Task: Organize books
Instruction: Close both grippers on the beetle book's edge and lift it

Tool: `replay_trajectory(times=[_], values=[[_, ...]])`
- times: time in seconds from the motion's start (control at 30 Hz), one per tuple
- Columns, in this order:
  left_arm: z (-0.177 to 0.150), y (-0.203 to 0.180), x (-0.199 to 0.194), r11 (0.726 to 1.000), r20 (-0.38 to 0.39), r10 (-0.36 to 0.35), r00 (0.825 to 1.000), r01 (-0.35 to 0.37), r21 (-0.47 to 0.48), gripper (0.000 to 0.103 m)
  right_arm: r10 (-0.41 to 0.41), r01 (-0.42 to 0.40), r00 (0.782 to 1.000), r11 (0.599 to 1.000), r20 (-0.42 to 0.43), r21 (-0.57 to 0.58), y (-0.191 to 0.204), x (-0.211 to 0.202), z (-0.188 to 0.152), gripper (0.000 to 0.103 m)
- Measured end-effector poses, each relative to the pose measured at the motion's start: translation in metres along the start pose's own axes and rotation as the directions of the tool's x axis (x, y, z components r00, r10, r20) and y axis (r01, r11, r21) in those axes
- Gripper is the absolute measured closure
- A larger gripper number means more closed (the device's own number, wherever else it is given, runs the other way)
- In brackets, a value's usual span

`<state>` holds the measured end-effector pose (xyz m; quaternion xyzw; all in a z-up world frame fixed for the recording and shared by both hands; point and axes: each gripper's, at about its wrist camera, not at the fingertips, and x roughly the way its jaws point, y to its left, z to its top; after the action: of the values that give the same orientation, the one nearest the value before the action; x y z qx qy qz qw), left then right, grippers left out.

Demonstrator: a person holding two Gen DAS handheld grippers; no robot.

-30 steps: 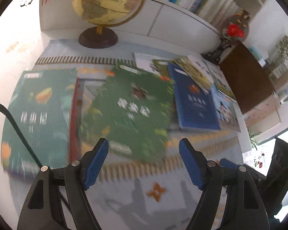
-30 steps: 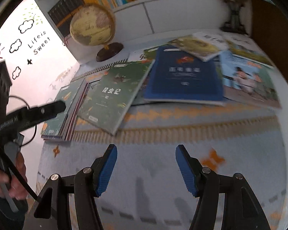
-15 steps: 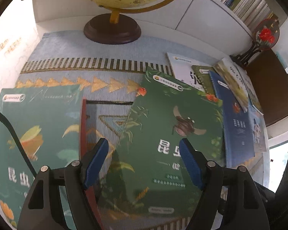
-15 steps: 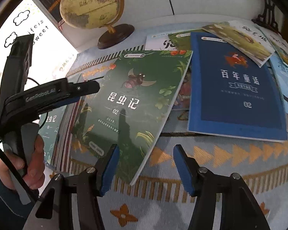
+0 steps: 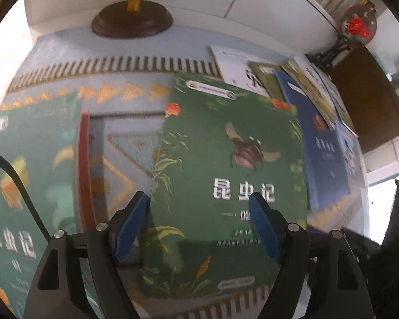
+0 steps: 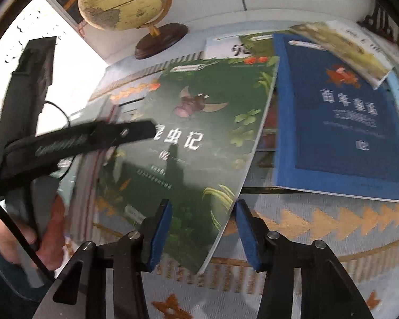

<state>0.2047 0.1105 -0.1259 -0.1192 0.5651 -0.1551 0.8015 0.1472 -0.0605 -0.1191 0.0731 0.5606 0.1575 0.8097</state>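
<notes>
Taking the green beetle book [image 6: 199, 133] as landmark: its cover reads "昆虫记" and "02". To its left lies a teal book [image 5: 26, 186] with the same title. The left gripper [image 5: 199, 226] hangs released over the beetle book's lower half, pads clear of it. The right gripper [image 6: 203, 230] has just been closing, its jaws straddling the book's lower right corner, pads not yet pressing. To the right lies a blue book [image 6: 345, 122], also marked "02".
</notes>
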Motion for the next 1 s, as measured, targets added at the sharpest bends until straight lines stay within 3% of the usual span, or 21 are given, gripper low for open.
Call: replay_trajectory(times=[0.13,0.37,0.47,0.53,0.6,0.63,0.7,0.73,0.83,0.87,0.93,1.0], values=[[-0.026,-0.002,-0.008,0.998,-0.014,-0.059,0.998,0.059,-0.01,0.028,0.032,-0.032,0.999,0.999,-0.009,0.016,-0.017,-0.012,-0.011,0.056],[-0.051,-0.012,-0.013,0.999,-0.028,0.009,1.0,-0.008,0.046,0.028,0.038,-0.039,0.999,0.999,-0.028,-0.01,-0.021,-0.018,-0.028,0.056],[-0.049,-0.012,-0.014,0.999,-0.031,-0.031,0.999,0.032,0.014,0.026,0.033,-0.034,0.999,0.999,-0.021,-0.023,-0.012,-0.015,-0.034,0.055],[-0.05,-0.006,-0.022,0.995,-0.005,-0.097,0.995,0.097,-0.026,0.026,0.017,-0.017,1.0,0.999,-0.009,-0.036,-0.01,-0.015,-0.037,0.055],[-0.052,0.012,-0.04,0.955,0.068,-0.266,0.962,0.273,-0.12,0.026,0.036,-0.036,0.999,0.999,0.006,-0.011,-0.015,-0.017,-0.039,0.055],[-0.053,0.027,-0.047,0.892,0.123,-0.385,0.915,0.403,-0.203,0.026,0.068,-0.068,0.998,0.998,0.016,0.019,-0.021,-0.018,-0.04,0.055],[-0.058,0.049,-0.046,0.762,0.205,-0.515,0.832,0.554,-0.335,0.027,0.133,-0.136,0.99,0.987,0.035,0.083,-0.032,-0.019,-0.042,0.055],[-0.061,0.054,-0.044,0.737,0.227,-0.523,0.822,0.569,-0.365,0.027,0.173,-0.177,0.984,0.977,0.046,0.121,-0.038,-0.019,-0.043,0.055],[-0.066,0.035,-0.034,0.841,0.155,-0.422,0.893,0.45,-0.301,0.03,0.25,-0.261,0.965,0.941,0.079,0.216,-0.054,-0.018,-0.046,0.055],[-0.067,0.025,-0.028,0.848,0.119,-0.432,0.894,0.448,-0.283,0.03,0.258,-0.271,0.962,0.935,0.084,0.23,-0.054,-0.017,-0.046,0.055],[-0.07,0.007,-0.014,0.837,0.081,-0.46,0.884,0.463,-0.292,0.035,0.253,-0.265,0.964,0.937,0.083,0.225,-0.053,-0.017,-0.046,0.055],[-0.072,-0.004,-0.01,0.853,0.074,-0.437,0.896,0.439,-0.282,0.044,0.243,-0.254,0.967,0.943,0.077,0.213,-0.049,-0.017,-0.044,0.055]])
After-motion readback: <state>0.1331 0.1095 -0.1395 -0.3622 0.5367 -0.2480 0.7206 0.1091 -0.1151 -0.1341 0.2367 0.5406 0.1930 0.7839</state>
